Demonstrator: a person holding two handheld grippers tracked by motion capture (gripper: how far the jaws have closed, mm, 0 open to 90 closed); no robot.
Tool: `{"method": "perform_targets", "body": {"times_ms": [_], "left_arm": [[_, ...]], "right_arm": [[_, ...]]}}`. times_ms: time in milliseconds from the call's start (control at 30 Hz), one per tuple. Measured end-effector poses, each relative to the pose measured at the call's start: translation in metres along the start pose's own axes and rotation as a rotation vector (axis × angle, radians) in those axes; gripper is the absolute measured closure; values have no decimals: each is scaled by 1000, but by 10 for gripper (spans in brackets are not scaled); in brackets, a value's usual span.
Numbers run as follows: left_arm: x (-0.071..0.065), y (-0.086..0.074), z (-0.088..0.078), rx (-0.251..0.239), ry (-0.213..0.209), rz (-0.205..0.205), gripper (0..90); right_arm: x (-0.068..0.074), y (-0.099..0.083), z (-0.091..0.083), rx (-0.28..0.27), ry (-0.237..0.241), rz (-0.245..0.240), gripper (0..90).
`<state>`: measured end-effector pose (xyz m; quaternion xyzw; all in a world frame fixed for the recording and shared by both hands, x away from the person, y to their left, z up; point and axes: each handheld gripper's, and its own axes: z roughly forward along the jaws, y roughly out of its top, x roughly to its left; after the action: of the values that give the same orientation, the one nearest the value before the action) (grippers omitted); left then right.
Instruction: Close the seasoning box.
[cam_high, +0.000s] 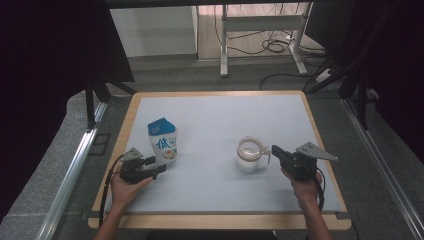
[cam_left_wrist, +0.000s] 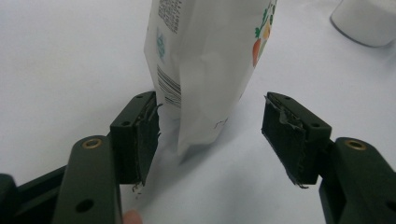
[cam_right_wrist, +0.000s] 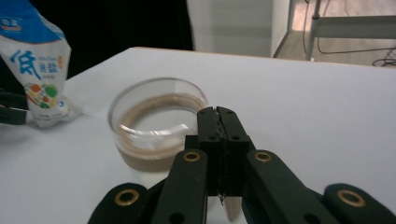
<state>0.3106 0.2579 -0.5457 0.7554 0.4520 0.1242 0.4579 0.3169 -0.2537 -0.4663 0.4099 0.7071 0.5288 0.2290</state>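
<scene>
While the table (cam_high: 215, 107) carries both items, the upright pouch (cam_left_wrist: 205, 60) stands between the left gripper's (cam_left_wrist: 212, 135) spread jaws, apparently untouched. Directly ahead of the right gripper (cam_right_wrist: 218, 114), whose jaws are clenched empty, sits the glass jar (cam_right_wrist: 156, 126).

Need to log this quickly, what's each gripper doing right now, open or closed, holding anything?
Left gripper: open, jaws either side of the white bag, not pressing it.
Right gripper: closed, empty, beside the glass jar.
</scene>
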Motion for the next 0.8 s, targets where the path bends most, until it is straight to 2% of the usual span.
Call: {"method": "perform_targets", "body": {"times_ms": [200,367,567,733,800], "left_arm": [[-1,-1,1,5,-2,3,363],[-1,-2,2,13,-6,5,367],[1,-5,3,21,6,3,369],[0,-5,3,24,6,-1,368],[0,-5,3,22,7,-1,368]], "right_arm": [[-23,-21,-8,27,-29,30,886],[-37,-39,-10,68,-29,45,856],[-44,-54,-10,122,-43,37,821],[-45,-59,-10,132,-41,33,776],[-45,-59,-10,134,-40,32,729]]}}
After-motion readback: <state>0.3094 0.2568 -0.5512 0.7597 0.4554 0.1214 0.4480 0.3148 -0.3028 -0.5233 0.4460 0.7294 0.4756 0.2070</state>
